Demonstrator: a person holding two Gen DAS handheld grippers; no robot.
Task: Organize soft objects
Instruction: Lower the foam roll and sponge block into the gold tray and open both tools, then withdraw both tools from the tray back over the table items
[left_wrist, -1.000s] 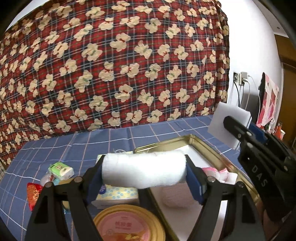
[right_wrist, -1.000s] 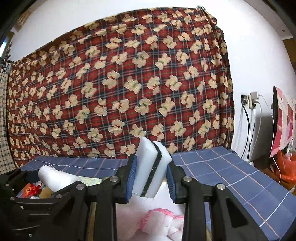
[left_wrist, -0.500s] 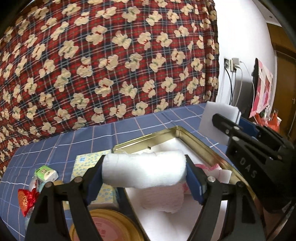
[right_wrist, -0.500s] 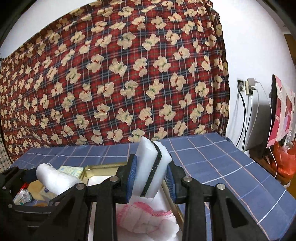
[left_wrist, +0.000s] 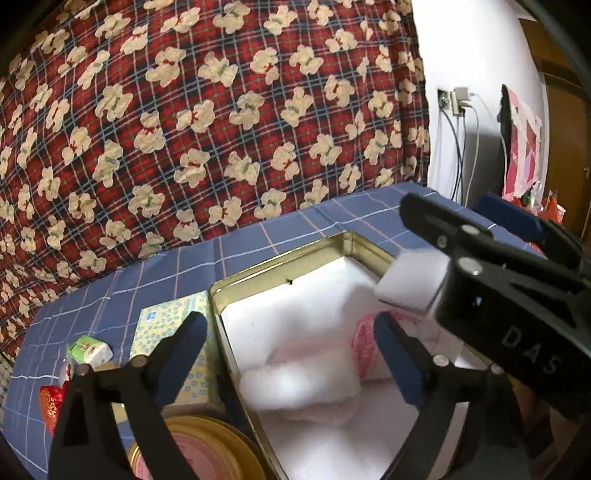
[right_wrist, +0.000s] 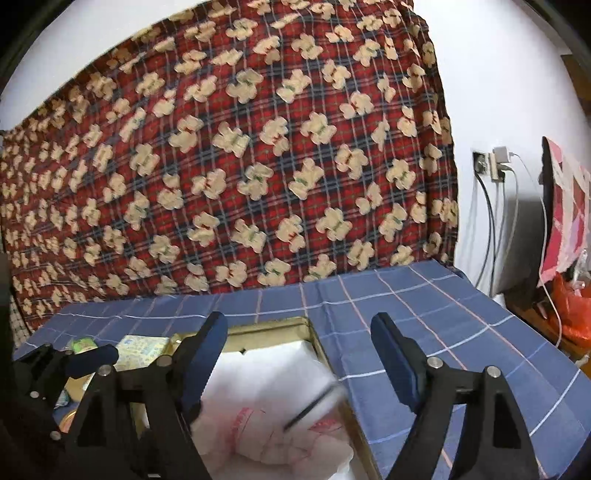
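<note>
A gold tin (left_wrist: 280, 258) lined with white padding sits on the blue checked tablecloth. My left gripper (left_wrist: 288, 325) hangs over it with its jaws opening. The white rolled towel (left_wrist: 299, 384) is blurred below the pads, free of them, inside the tin on a pink-and-white cloth (left_wrist: 365, 343). My right gripper (right_wrist: 299, 325) is also opening over the tin (right_wrist: 266, 328). The white sponge with a black stripe (right_wrist: 314, 391) is blurred below its pads, clear of them. In the left wrist view that sponge (left_wrist: 410, 284) shows under a right gripper finger (left_wrist: 476, 258).
Left of the tin lie a yellow-and-blue tissue pack (left_wrist: 173, 321), a small green pack (left_wrist: 88, 349), a red packet (left_wrist: 51, 402) and a round gold-rimmed lid (left_wrist: 199, 450). A red plaid bear cloth hangs behind. Socket and cables (right_wrist: 495, 166) are at the right wall.
Both grippers have opened. The towel roll left the left pads and the striped sponge left the right pads; both have dropped towards the tin. Both hands came closer over the tin.
</note>
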